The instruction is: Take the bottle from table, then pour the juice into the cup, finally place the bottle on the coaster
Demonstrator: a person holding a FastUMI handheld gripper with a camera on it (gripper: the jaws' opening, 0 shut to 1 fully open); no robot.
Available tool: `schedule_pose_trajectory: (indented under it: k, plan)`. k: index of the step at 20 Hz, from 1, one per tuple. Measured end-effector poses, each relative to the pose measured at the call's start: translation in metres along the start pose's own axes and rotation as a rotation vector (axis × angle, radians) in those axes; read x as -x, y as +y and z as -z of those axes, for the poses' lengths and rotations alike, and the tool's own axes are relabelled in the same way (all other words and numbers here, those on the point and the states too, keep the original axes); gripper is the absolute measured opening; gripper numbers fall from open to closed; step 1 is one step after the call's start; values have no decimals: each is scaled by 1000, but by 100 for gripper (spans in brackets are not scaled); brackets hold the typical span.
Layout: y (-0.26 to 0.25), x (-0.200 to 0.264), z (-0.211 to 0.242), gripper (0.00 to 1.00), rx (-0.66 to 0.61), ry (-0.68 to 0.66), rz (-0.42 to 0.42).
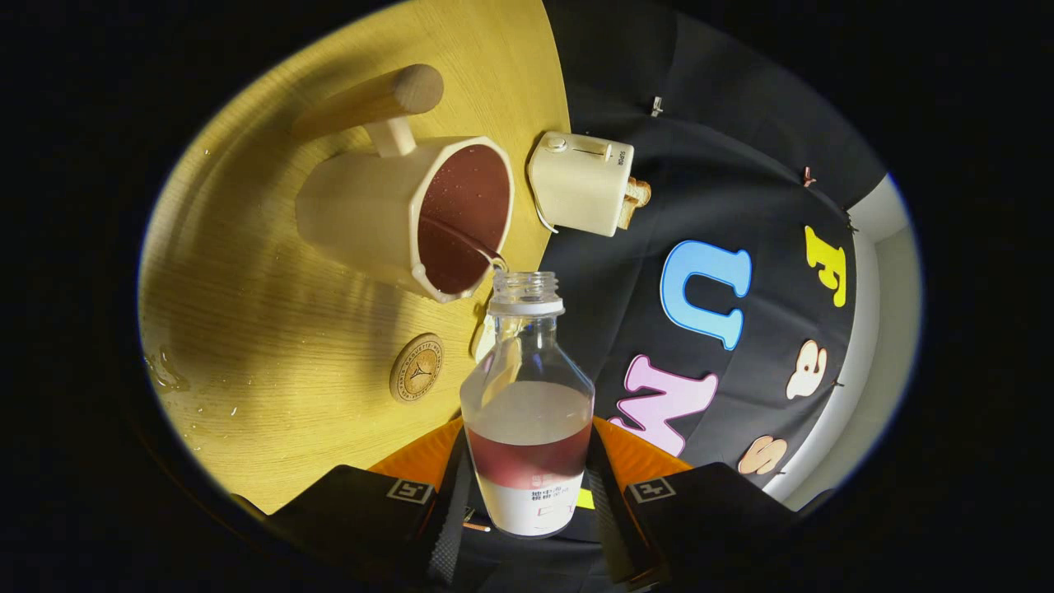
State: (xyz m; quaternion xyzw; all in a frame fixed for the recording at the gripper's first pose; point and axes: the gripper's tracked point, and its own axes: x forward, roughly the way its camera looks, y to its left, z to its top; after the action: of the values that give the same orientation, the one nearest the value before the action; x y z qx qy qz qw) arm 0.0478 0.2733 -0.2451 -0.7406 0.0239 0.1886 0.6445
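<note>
I see a small cream toaster [581, 182] standing at the edge of the wooden table [272, 329], with toast [636, 200] poking out of its slot, and water droplets [165, 371] lying scattered on the wood

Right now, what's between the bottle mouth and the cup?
A thin stream of juice runs from the bottle, held in the claw, into the cup.

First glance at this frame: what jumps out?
The clear bottle gripped between the gripper fingers, uncapped and still part full of dark red juice, its mouth close to the cup's rim. Just beyond it the cream cup with a wooden handle already holds red juice. The round coaster lies bare on the wooden table beside the bottle, and a cream toaster sits farther back.
</note>
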Motion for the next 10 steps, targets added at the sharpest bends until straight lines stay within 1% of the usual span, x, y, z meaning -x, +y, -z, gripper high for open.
schedule_pose_trajectory:
  k: [10]
  plan:
    - [-4,-3,-2,70,47,-25,14]
